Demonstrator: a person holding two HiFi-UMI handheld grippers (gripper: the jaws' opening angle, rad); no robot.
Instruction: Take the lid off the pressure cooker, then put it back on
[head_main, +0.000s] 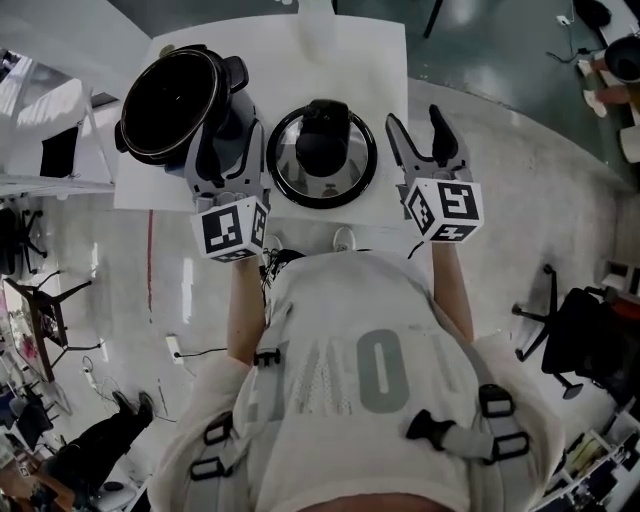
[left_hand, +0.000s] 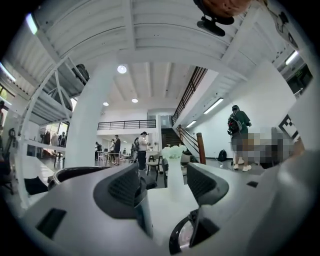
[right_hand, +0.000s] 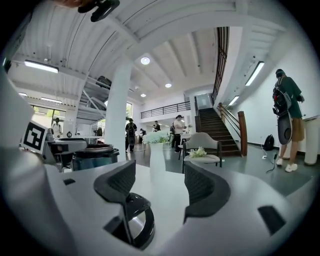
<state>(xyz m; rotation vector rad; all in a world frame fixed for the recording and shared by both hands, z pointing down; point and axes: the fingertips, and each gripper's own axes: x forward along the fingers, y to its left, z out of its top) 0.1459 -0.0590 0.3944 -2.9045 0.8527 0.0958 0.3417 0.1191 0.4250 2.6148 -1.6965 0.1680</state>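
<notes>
Head view — black-knobbed lid (head_main: 322, 160) lies beside cooker (head_main: 172, 100).

The person wears a cream short-sleeved shirt (head_main: 330, 300) with large grey letters (head_main: 380, 372), grey straps (head_main: 478, 442) and black buckles (head_main: 430, 427). The left gripper (head_main: 228, 140) and right gripper (head_main: 415, 125) are grey, with black ribbed jaws and black-and-white marker cubes (head_main: 235, 228).

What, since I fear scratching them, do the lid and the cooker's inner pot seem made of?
Lid: polished metal, probably stainless steel, judging by its mirror-like glare; the black centre and rim look like matte plastic. Inner pot: dark with a soft sheen, perhaps coated metal; unconfirmed.
</notes>
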